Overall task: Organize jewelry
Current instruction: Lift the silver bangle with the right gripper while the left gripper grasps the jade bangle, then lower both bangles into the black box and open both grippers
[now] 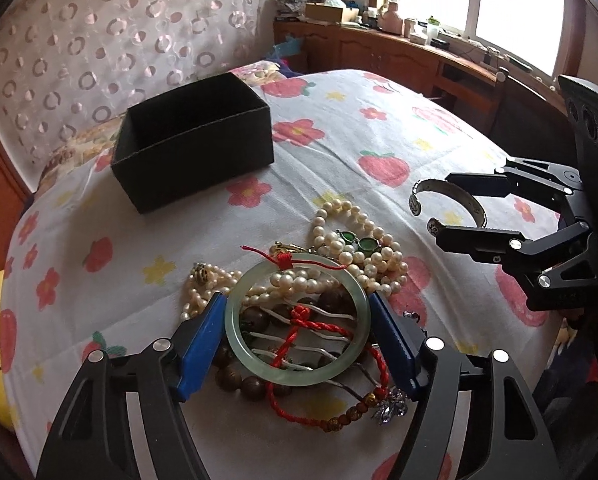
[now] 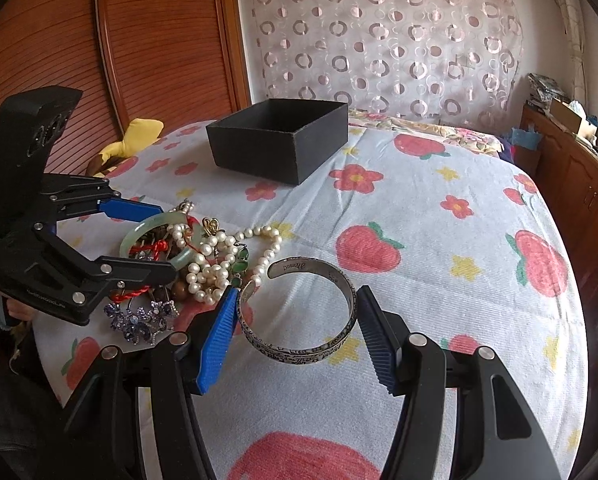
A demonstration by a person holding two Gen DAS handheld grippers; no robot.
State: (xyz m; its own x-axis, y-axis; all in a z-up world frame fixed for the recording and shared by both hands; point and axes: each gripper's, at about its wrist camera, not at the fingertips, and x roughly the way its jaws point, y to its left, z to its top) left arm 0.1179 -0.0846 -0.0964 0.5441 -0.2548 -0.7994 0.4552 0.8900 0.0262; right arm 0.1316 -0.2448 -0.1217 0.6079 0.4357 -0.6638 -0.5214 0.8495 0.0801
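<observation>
Left gripper clamped across a pale green jade bangle, its 2 blue pads pressed to the ring's outer sides just above the jewelry pile of pearls, wooden beads and red cord. Right gripper closed on an engraved silver cuff bracelet, pads at both sides, beside the pile. Open black box farther back on the floral bedspread, well apart from both.
</observation>
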